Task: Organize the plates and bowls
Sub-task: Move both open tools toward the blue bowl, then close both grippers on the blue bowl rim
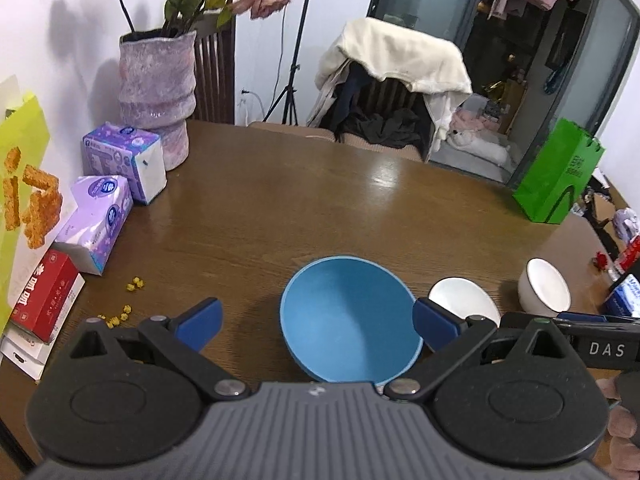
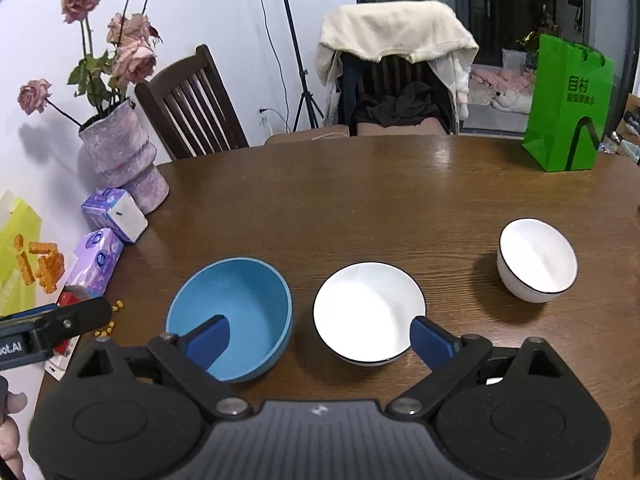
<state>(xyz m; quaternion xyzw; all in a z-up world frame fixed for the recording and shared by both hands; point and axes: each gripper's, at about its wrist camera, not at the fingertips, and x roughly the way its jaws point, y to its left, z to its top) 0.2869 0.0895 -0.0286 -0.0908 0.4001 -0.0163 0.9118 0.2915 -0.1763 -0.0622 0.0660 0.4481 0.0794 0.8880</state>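
Observation:
Three bowls stand in a row on the brown wooden table (image 2: pixel 360 200). They are a blue bowl (image 2: pixel 232 316) on the left, a wide white bowl (image 2: pixel 368 310) with a dark rim in the middle, and a smaller, deeper white bowl (image 2: pixel 536 260) on the right. My right gripper (image 2: pixel 320 340) is open above the gap between the blue and the wide white bowl, holding nothing. In the left wrist view my left gripper (image 1: pixel 318 324) is open over the blue bowl (image 1: pixel 348 320). Its right finger hides part of the wide white bowl (image 1: pixel 464 298). The small white bowl (image 1: pixel 544 286) lies beyond.
Along the left edge are a purple vase (image 2: pixel 124 168) of dried roses, two tissue packs (image 2: pixel 114 220), a red box (image 1: pixel 44 296) and yellow crumbs (image 1: pixel 134 284). A green paper bag (image 2: pixel 568 108) stands at the far right. Chairs and a tripod stand behind the table.

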